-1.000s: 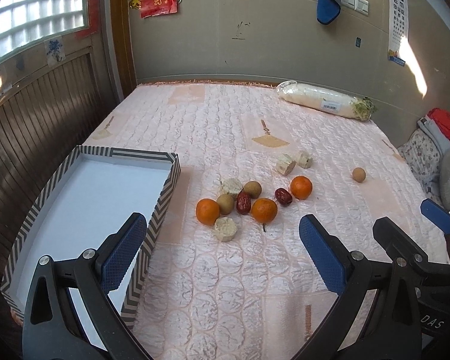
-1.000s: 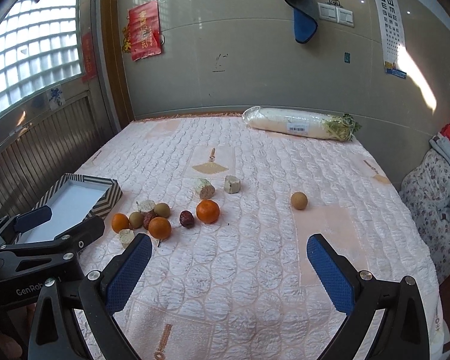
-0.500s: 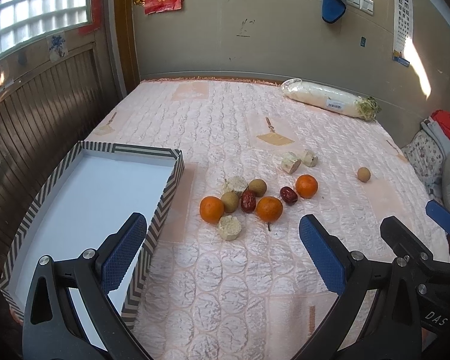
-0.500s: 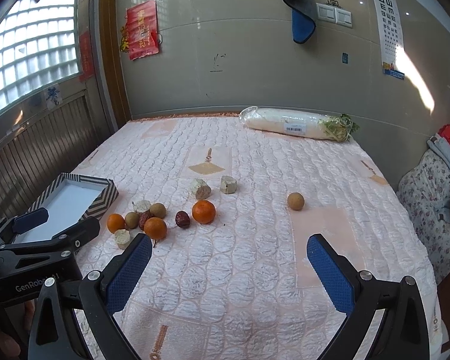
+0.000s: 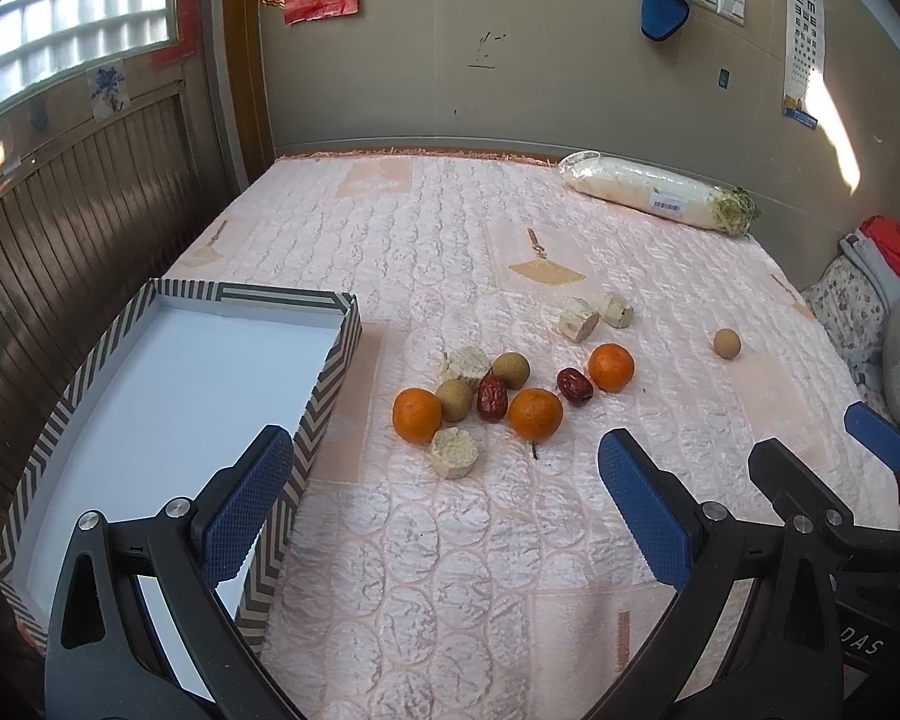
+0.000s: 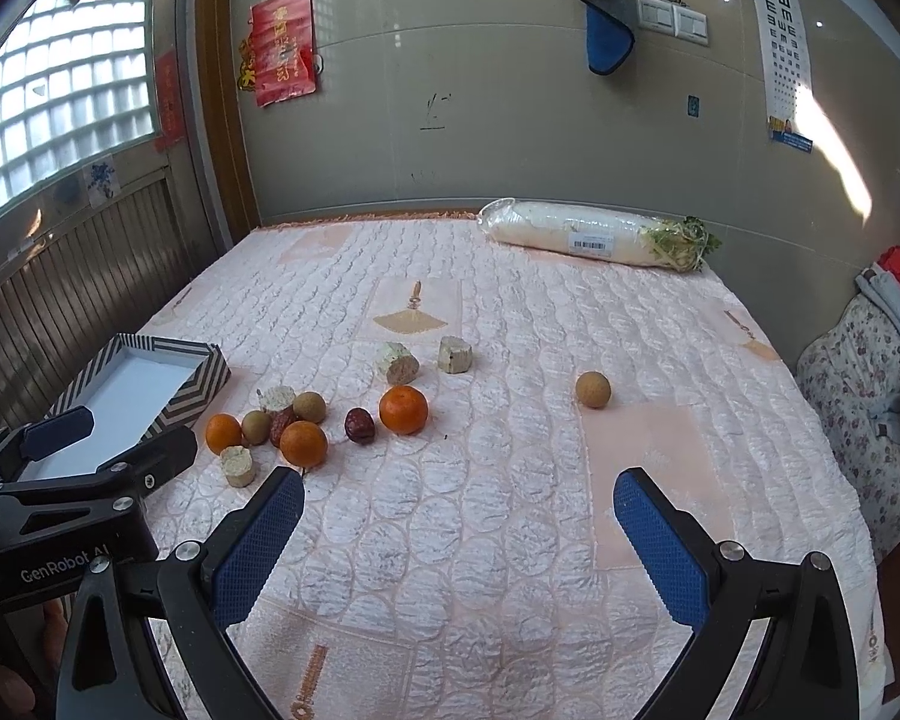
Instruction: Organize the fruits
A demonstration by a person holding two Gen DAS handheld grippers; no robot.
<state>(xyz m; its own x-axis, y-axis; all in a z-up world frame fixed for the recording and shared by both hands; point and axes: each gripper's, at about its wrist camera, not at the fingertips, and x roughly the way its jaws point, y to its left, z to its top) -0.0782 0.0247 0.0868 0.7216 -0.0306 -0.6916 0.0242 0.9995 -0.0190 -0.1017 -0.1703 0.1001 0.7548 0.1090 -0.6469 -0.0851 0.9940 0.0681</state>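
Observation:
A cluster of fruit lies on the pink quilted bed: three oranges (image 5: 417,415) (image 5: 534,414) (image 5: 611,366), two red dates (image 5: 492,398), brown longans (image 5: 455,399) and pale cut chunks (image 5: 453,452). One longan (image 5: 726,342) lies apart to the right. An empty striped box (image 5: 324,384) with a white floor sits left of the cluster. My left gripper (image 5: 444,516) is open and empty, hovering short of the fruit. My right gripper (image 6: 459,540) is open and empty, further right; the nearest orange (image 6: 303,443) is ahead on its left. The box shows in the right view (image 6: 201,384).
A wrapped white radish (image 5: 654,195) lies at the far edge against the wall. Wooden panelling (image 5: 78,222) runs along the left. Clothes and a floral cushion (image 5: 858,312) sit off the bed's right side. Two pale chunks (image 6: 397,363) lie behind the cluster.
Both grippers have pulled back or tilted slightly, so the fruit sits a little lower in the views. Nothing on the bed moved and both stay open.

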